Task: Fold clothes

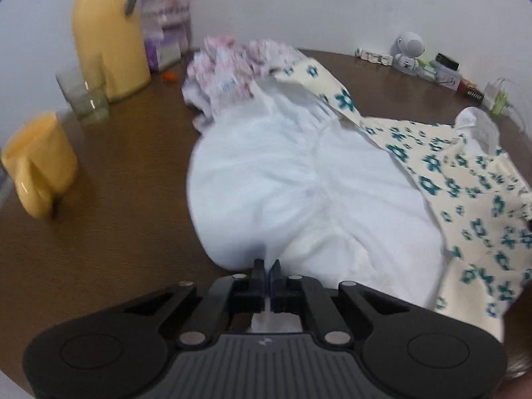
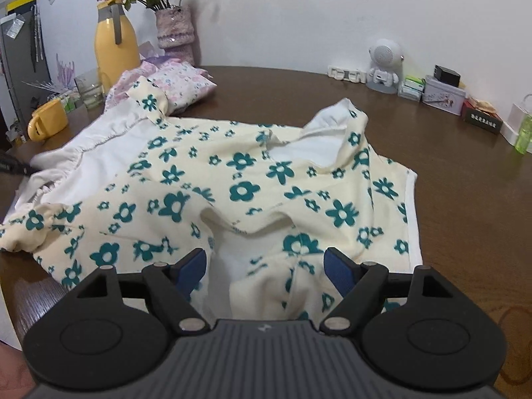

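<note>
At the bottom centre of the left wrist view, the left gripper (image 1: 268,267) has its jaws pressed together on a fold of the white lining of the flowered garment (image 2: 239,179), so that flap looks lifted for folding over. In the right wrist view, the right gripper (image 2: 266,267) sits bottom centre with its jaws spread wide above a bunched hem, holding nothing. The garment fills the middle of that frame on the brown table (image 2: 465,199). To fold well, I would keep the pinch firm, carry the flap across low and level, and let the right gripper pin or grip the near hem so the cloth does not drag. Further back, upper left, lie a pink floral garment (image 2: 179,81) and a yellow jug (image 2: 114,46).
</note>
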The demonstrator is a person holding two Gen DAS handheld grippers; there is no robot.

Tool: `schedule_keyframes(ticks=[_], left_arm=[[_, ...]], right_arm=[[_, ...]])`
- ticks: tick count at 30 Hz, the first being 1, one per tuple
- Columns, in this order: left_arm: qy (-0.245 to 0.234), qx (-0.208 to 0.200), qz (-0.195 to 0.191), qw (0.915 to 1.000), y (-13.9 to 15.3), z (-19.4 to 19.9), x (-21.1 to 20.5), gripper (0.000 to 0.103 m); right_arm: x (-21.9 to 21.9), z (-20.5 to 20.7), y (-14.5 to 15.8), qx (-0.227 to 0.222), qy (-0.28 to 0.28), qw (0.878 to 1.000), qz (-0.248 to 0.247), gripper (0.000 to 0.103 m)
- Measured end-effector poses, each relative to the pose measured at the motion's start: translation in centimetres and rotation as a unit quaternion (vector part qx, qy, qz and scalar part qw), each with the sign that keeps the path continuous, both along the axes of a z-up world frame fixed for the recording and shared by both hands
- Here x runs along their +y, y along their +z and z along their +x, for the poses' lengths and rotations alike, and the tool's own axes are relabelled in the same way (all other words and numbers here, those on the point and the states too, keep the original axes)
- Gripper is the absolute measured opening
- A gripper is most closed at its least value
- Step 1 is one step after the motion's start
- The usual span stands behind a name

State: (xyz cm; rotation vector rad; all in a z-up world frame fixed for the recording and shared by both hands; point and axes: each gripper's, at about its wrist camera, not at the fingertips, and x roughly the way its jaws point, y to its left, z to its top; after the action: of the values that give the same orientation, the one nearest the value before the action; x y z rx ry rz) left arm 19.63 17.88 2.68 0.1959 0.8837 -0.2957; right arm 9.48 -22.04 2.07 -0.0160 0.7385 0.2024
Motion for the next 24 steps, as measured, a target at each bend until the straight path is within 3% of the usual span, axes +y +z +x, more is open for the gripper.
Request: schedule_keyframes(ticks=[3,5,7,9,10,12,13,15,16,19,24], left_arm=[[0.0,-0.035,0.061,0.9975,0.3,1.3,0.0,0.002],[0.001,-0.054,0.119,0.9914,-0.2,2.0,-0.2,0.005],[0.03,-0.071,0.183,0.9801,-0.7,2.6,-0.3,0.019],[0.071,-0.088,0.214,0.9703,-0.6,2.4,0.3,0.029],[0.081,-0.094,0.208,0.9701,-0.2,2.1,0.6,0.03],[0.062,-0.098,0.122,0.9857,1.4,0.2,0.7,0.036],[0.035,-0.092,0.066,0.993,2.0,-0.9,0.4,0.038],[-0.029,-0.075,-0.003,0.9968,2.4,-2.6,-1.1,0.04],[-0.055,-0.068,-0.011,0.9961,2.1,-3.1,-2.2,0.04],[-0.093,-0.053,0.01,0.9942,0.6,-3.7,-5.2,0.04],[-0.087,-0.026,0.025,0.9955,-1.7,-3.3,-6.3,0.039]], right_arm=[[0.0,0.0,-0.8,0.017,-0.009,1.0,-0.014,0.078],[0.0,-0.1,-1.3,0.019,-0.01,0.999,-0.024,0.079],[0.0,-0.2,-1.4,0.018,-0.012,0.999,-0.03,0.079],[-0.2,-0.3,-1.4,0.02,-0.013,0.999,-0.029,0.079],[-0.4,-0.4,-1.3,0.021,-0.013,0.999,-0.026,0.079],[-1.2,-0.8,-0.7,0.015,-0.014,1.0,-0.009,0.078],[-1.8,-1.0,-0.1,0.007,-0.019,1.0,0.002,0.078],[-3.0,-1.3,1.1,-0.008,-0.031,0.999,0.017,0.078],[-3.5,-1.1,1.4,-0.012,-0.038,0.999,0.016,0.079],[-4.7,0.0,1.2,0.0,-0.059,0.998,0.004,0.079],[-7.4,1.1,1.0,0.01,-0.079,0.996,0.051,0.079]])
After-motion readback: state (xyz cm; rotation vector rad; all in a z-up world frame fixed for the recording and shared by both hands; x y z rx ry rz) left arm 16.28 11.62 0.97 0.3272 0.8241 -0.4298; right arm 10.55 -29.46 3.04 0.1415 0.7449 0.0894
